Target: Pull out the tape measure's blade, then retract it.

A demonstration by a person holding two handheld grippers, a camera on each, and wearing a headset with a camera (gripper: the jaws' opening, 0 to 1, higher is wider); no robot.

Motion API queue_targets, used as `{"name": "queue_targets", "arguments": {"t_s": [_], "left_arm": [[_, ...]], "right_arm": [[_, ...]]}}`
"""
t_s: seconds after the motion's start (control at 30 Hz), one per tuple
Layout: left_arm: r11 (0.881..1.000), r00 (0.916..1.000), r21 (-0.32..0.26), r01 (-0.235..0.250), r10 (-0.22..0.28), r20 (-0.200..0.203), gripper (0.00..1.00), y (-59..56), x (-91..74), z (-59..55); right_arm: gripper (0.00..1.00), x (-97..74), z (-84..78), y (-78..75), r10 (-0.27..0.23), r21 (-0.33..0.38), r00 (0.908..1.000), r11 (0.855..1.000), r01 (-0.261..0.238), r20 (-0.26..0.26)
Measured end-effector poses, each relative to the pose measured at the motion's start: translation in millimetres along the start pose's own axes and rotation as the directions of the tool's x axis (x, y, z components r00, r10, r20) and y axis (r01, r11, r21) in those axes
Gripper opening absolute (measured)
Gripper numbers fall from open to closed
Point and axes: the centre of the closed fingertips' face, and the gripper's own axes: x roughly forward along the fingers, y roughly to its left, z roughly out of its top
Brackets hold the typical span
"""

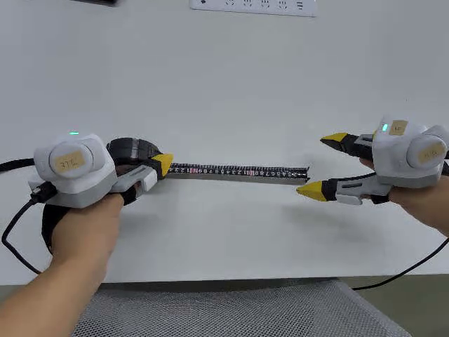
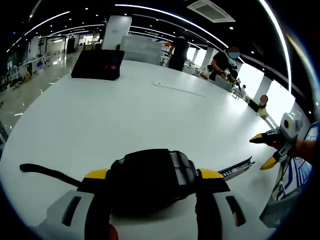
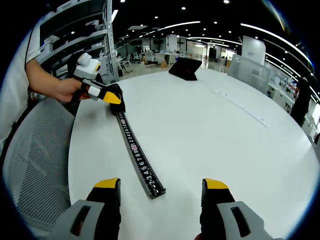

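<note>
One broad white table [image 1: 231, 105] takes up most of the room in front of the person, and the grey mesh back of a chair [image 1: 231, 309] sits at its near edge. A white power strip [image 1: 252, 5] lies flat at the far side.

On the left, the left gripper [image 1: 158, 165] is clamped around the tape measure's black case [image 1: 133, 149], its yellow-tipped jaws pressed against either side of it, as the left gripper view shows plainly. The case sits low over the table on the left; whether it touches the surface I cannot tell.

On the right, the right gripper [image 1: 314, 166] has its jaws spread wide and holds nothing.

The blade [image 1: 238, 171] is pulled out of the case and runs rightward along the tabletop in a straight line, numbers facing up. Its free end [image 1: 305, 172] lies at the mouth of the open right jaws, between the two yellow tips and apart from both. In the right gripper view that end sits closer to the left-hand jaw than to the other.
</note>
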Motion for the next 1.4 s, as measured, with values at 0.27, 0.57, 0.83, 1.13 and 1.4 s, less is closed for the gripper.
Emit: {"name": "queue_targets", "arguments": {"t_s": [0.27, 0.57, 0.83, 1.13, 1.4], "left_arm": [[1.000, 1.0000, 0.004, -0.004, 0.004, -0.009, 0.65, 0.3, 0.6, -0.7], [1.000, 0.9999, 0.009, -0.001, 0.001, -0.013, 0.64, 0.4, 0.7, -1.2], [1.000, 0.9999, 0.008, -0.001, 0.001, -0.015, 0.64, 0.3, 0.7, -1.4], [1.000, 0.9998, 0.006, -0.002, 0.003, -0.018, 0.64, 0.2, 0.4, -1.5], [1.000, 0.9997, 0.008, -0.002, 0.002, -0.023, 0.64, 0.1, 0.5, -1.8]], "right_arm": [[0.51, 1.5, -6.4, 2.2, 0.040, -0.044, 0.9977, 0.998, -0.042, -0.054], [0.32, 6.6, -16.1, 4.0, 0.087, -0.132, 0.9868, 0.986, -0.105, -0.136], [0.23, 11.3, -19.8, 8.1, 0.132, -0.165, 0.9758, 0.973, -0.161, -0.174], [0.18, 13.9, -23.7, 8.6, 0.154, -0.188, 0.9679, 0.963, -0.192, -0.199], [0.16, 17.4, -27.9, 9.4, 0.156, -0.202, 0.9635, 0.959, -0.201, -0.218]]}}
